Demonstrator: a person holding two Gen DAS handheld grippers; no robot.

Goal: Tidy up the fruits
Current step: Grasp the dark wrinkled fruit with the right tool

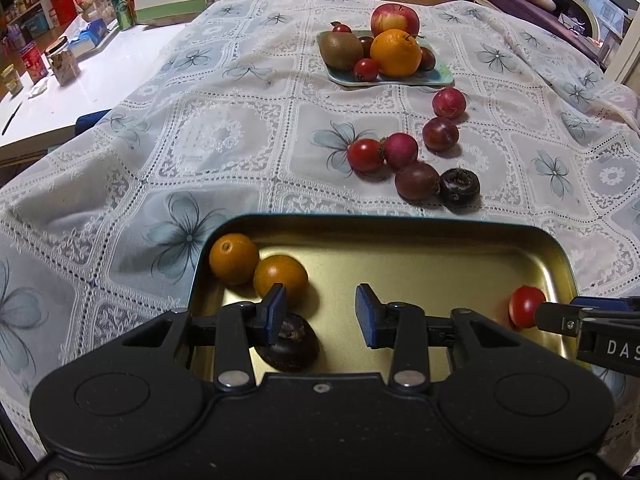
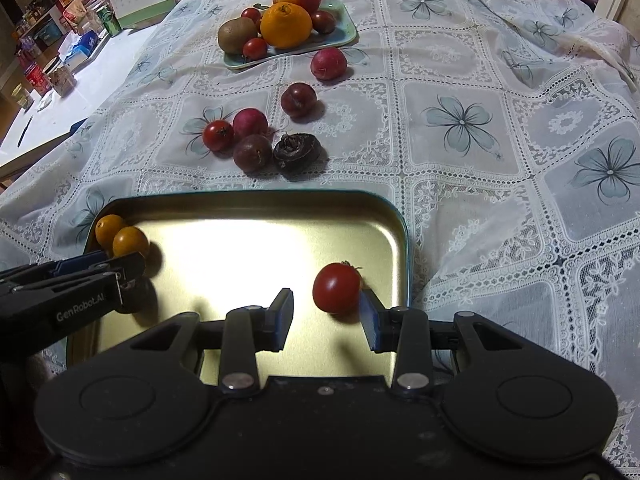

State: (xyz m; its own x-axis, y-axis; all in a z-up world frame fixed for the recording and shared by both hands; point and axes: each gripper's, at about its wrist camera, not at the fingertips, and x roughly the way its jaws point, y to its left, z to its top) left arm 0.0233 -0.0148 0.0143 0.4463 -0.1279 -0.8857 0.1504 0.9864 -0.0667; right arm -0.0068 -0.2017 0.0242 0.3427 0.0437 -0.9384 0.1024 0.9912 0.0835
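A gold metal tray (image 1: 420,256) (image 2: 240,216) lies at the near edge of the cloth. It holds two small orange fruits (image 1: 256,268) (image 2: 120,238), a dark brown fruit (image 1: 290,344) and a red cherry tomato (image 1: 526,306) (image 2: 337,287). My left gripper (image 1: 320,312) is open over the tray, its left finger against the dark fruit. My right gripper (image 2: 326,316) is open, and the tomato rests by its right finger. Several loose red, purple and dark fruits (image 1: 412,152) (image 2: 260,136) lie on the cloth beyond the tray.
A pale green plate (image 1: 440,76) (image 2: 344,32) at the far side holds an apple, an orange, a kiwi and small red fruits. A white side table (image 1: 60,92) with jars, cans and a calendar stands on the left. The lace tablecloth (image 2: 500,140) covers the table.
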